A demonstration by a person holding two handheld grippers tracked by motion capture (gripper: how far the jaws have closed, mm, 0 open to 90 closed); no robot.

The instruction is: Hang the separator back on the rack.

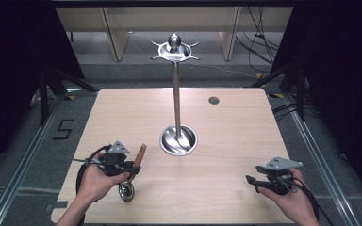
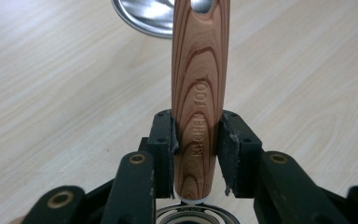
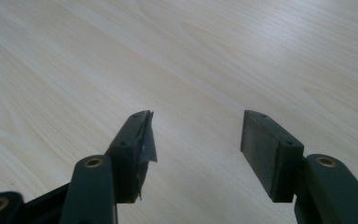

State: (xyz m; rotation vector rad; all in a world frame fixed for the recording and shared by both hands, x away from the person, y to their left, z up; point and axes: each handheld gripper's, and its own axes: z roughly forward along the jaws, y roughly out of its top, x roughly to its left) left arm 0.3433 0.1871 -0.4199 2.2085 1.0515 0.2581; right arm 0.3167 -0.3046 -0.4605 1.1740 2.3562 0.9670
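**Utensil gripped by its wooden handle, rack ahead**

Nearest us, the left gripper (image 1: 131, 165) has its fingers (image 2: 162, 140) closed on the wooden handle (image 2: 198, 93) of a kitchen utensil; both pads press the handle's sides near its lower end. In the high view the handle tilts up and forward, and the utensil's round metal head (image 1: 126, 190) hangs below the hand, just above the tabletop (image 1: 235, 136). At the near right, the right gripper (image 1: 250, 181) hovers low with its fingers (image 3: 270, 154) apart and nothing between them.

We judge the step in hand to be carrying the utensil to the rack (image 1: 176, 84) at mid-table. To do it well, we keep the grip firm, since the heavy head could swing, and lift enough to clear the rack's round base (image 1: 178, 140) before aiming the handle's hole (image 2: 204, 5) at a hook (image 1: 156, 57) on the crown.

Open room is ample: bare tabletop lies between hand and base, and the far edge is well beyond the post.
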